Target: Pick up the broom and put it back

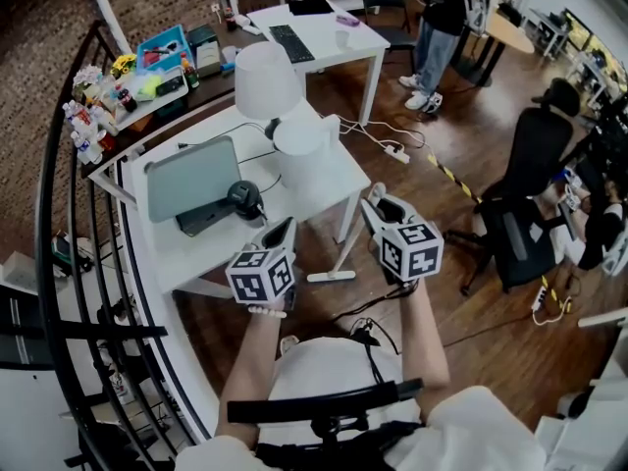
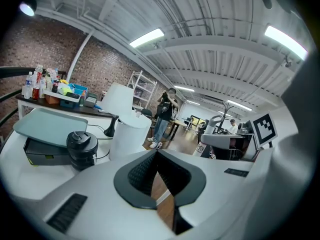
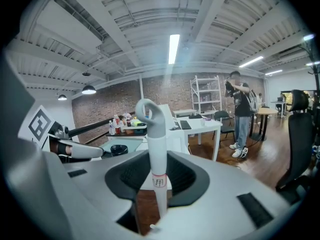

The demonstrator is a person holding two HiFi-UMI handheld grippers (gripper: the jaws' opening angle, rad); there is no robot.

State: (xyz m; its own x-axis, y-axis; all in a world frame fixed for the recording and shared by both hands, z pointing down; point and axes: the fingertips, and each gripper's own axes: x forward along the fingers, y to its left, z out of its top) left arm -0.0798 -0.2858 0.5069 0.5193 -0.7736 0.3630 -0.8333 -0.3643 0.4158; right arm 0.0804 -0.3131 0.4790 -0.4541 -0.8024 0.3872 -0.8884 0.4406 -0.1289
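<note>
The right gripper (image 3: 158, 170) has its dark ribbed pads closed on the slim white-and-grey plastic broom handle (image 3: 156, 149), which stands upright at the centre of the right gripper view - its looped grey top rises above the jaws and its lower end runs down out of sight between them. In the head view this gripper sits just right of centre, over the brown wooden floor (image 1: 471, 302) beside the white rectangular desk (image 1: 324, 180). The left gripper (image 2: 157, 156), just left of centre there, holds nothing - its pad tips meet.
</note>
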